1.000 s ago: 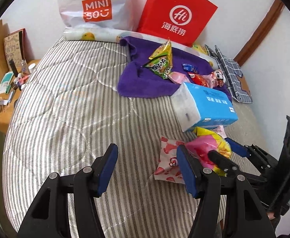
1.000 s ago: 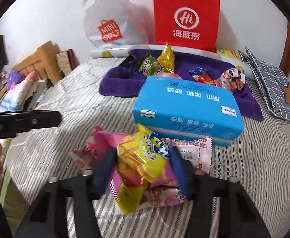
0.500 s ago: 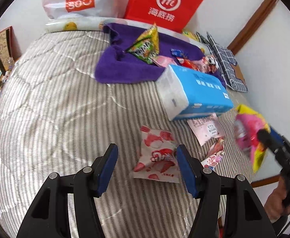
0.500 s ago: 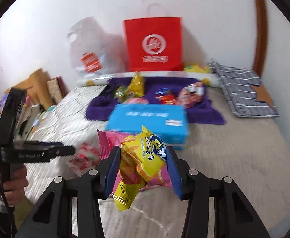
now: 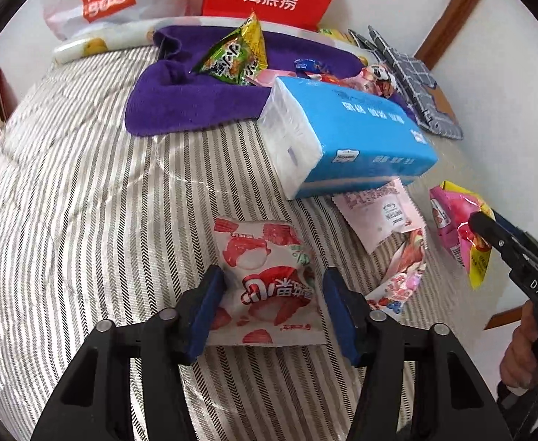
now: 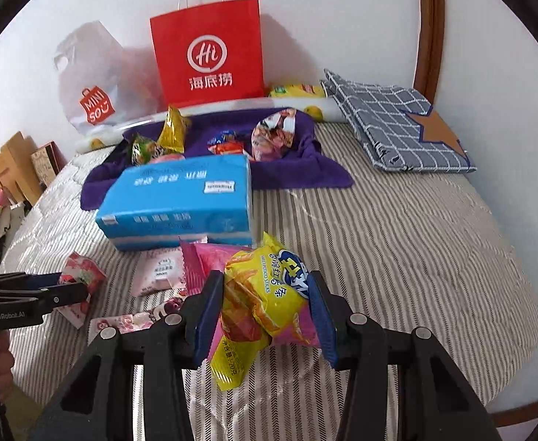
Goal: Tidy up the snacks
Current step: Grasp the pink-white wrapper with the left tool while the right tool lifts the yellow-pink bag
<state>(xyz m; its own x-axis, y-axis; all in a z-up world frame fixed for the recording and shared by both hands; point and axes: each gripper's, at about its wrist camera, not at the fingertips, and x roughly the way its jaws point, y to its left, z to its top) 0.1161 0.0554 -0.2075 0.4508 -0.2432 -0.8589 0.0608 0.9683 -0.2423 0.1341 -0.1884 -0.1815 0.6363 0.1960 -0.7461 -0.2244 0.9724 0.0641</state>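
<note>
The red-and-white strawberry snack packet (image 5: 269,279) lies flat on the striped bed (image 5: 85,202), just in front of the blue tissue pack (image 5: 346,139). Your left tool (image 5: 272,305) straddles it, its jaws having just been closing, the blue pads (image 5: 206,308) at the packet's two side edges; whether they already press on it cannot be told. Judged from here, close gently and take both edges evenly so the slack wrapper does not slip.

Your right tool (image 6: 265,308) is clamped on a yellow sweet potato sticks bag (image 6: 265,294) and a pink packet (image 6: 210,261), raised in front of the tissue pack. More pink packets (image 5: 379,217) lie right of the strawberry one. Behind the tissue pack a purple towel (image 5: 180,99) holds sorted snacks. Left of the tissue pack the bed is open; to its right the bed's edge is near.
</note>
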